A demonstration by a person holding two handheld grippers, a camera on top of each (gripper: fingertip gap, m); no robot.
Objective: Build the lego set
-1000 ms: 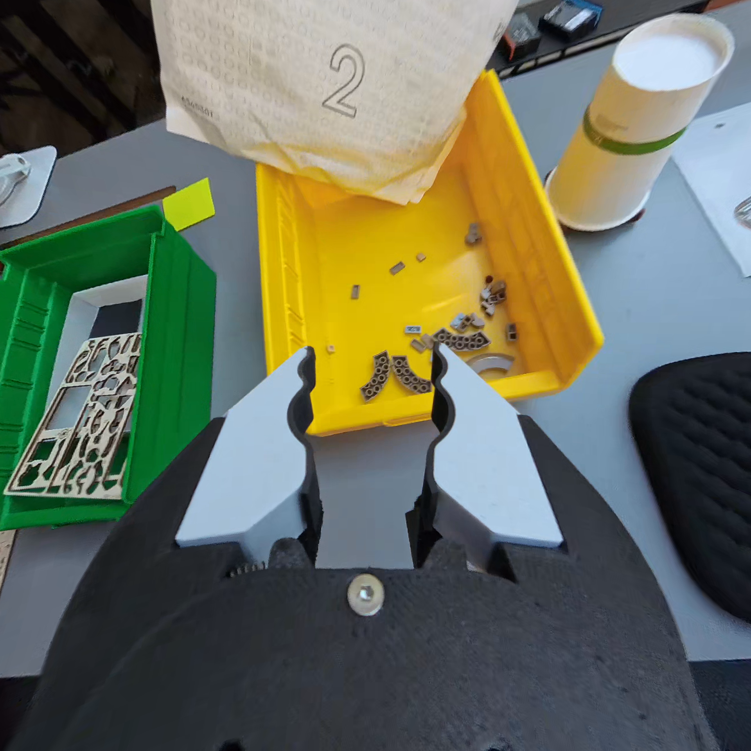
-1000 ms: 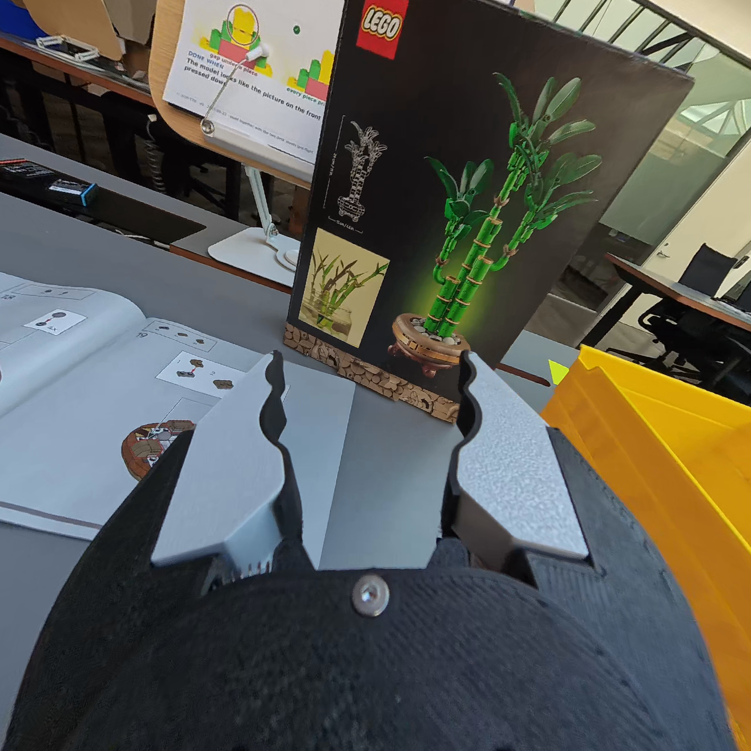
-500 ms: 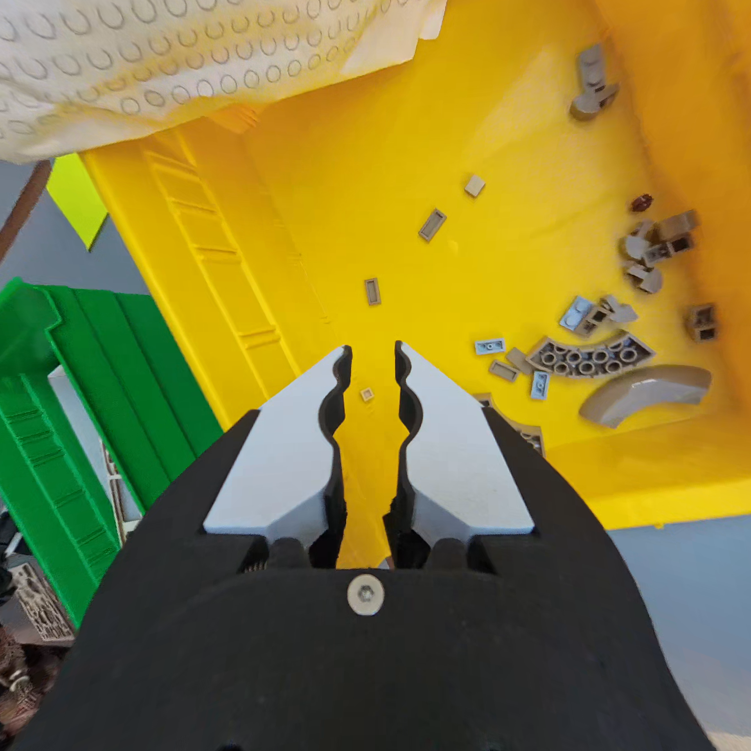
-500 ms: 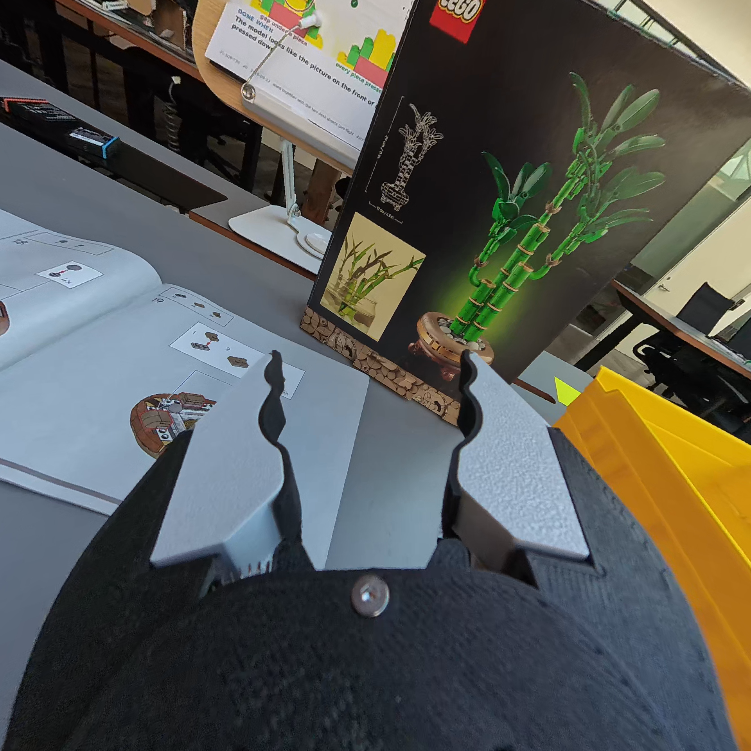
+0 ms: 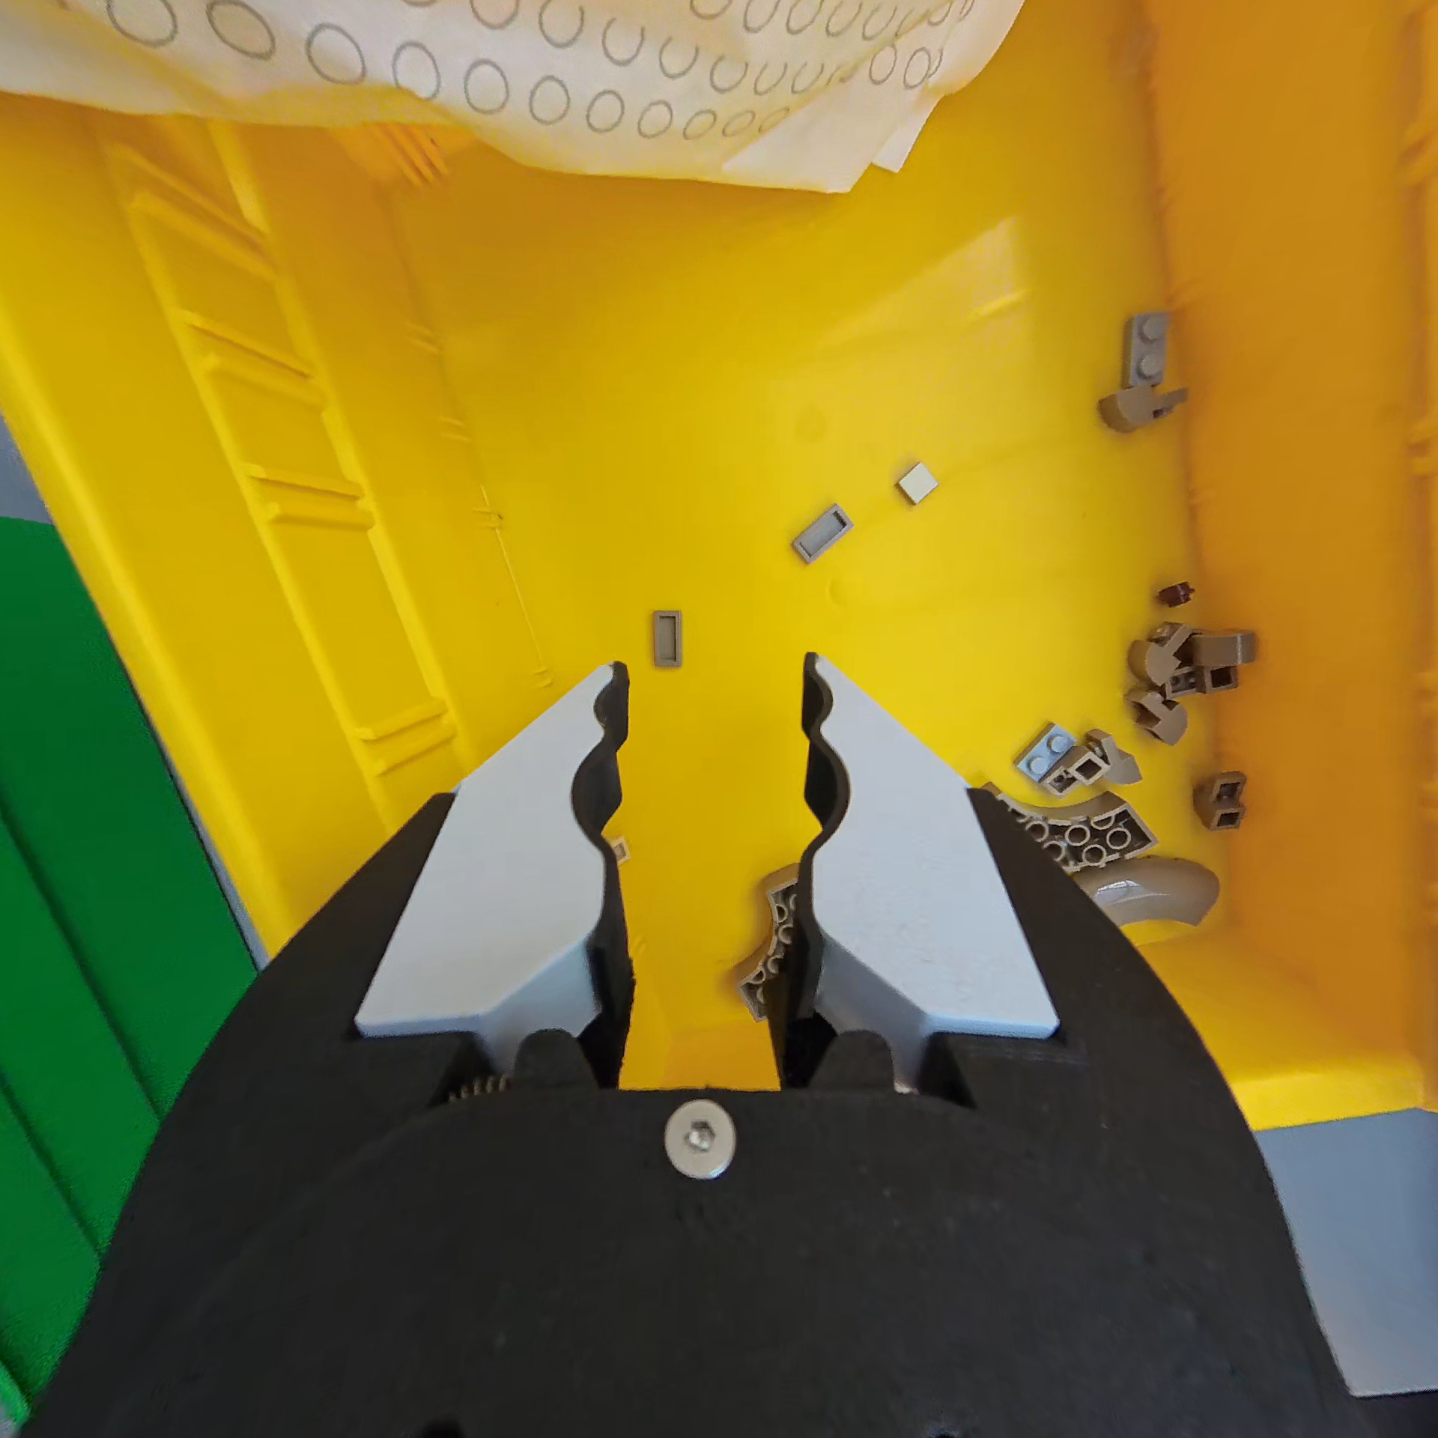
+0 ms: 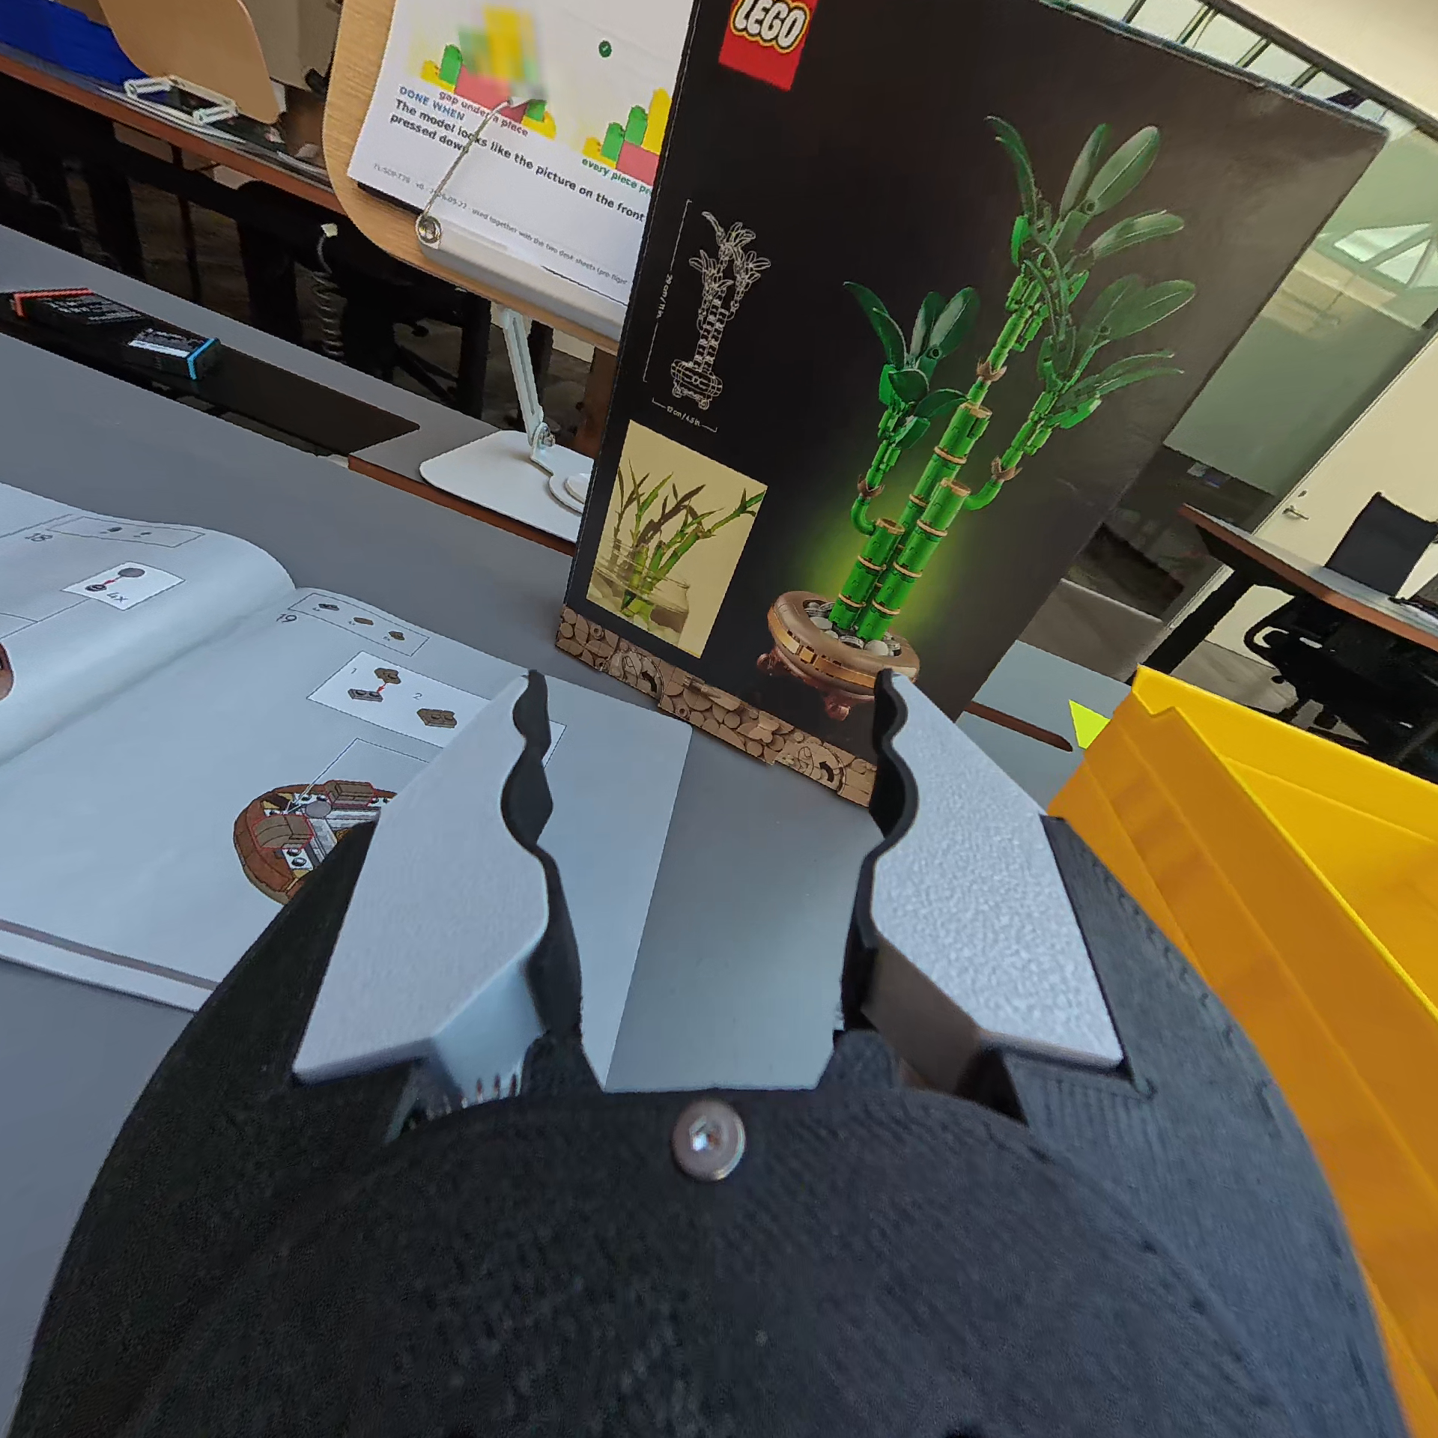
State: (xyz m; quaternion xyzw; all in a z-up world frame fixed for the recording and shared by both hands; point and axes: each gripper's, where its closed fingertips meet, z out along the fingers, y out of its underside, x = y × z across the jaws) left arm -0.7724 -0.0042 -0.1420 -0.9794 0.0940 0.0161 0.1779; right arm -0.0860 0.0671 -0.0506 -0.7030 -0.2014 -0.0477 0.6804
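Hovering inside yellow bin (image 5: 700,373), left claw (image 5: 714,671) gapes partway, empty.

grey table (image 6: 233,482): booklet (image 6: 156,739), box (image 6: 934,389), bin (image 6: 1245,856).

The left tool (image 5: 714,669) has dropped deeper into the yellow bin (image 5: 257,436) and its jaws have spread wider

A: Right wrist view, plenty of print. There's a red brand patch (image 6: 766,35) at the top left corner of the tall black box (image 6: 1011,350), and small measure figures beside its line drawing.
B: Far left of it is a white sheet (image 6: 529,156) on a stand, with lines of blue and green lettering.
A: Near left, the open booklet (image 6: 194,739) carries step numbers.
B: Left wrist view has just the paper bag (image 5: 467,70), with printed rings and no letters.
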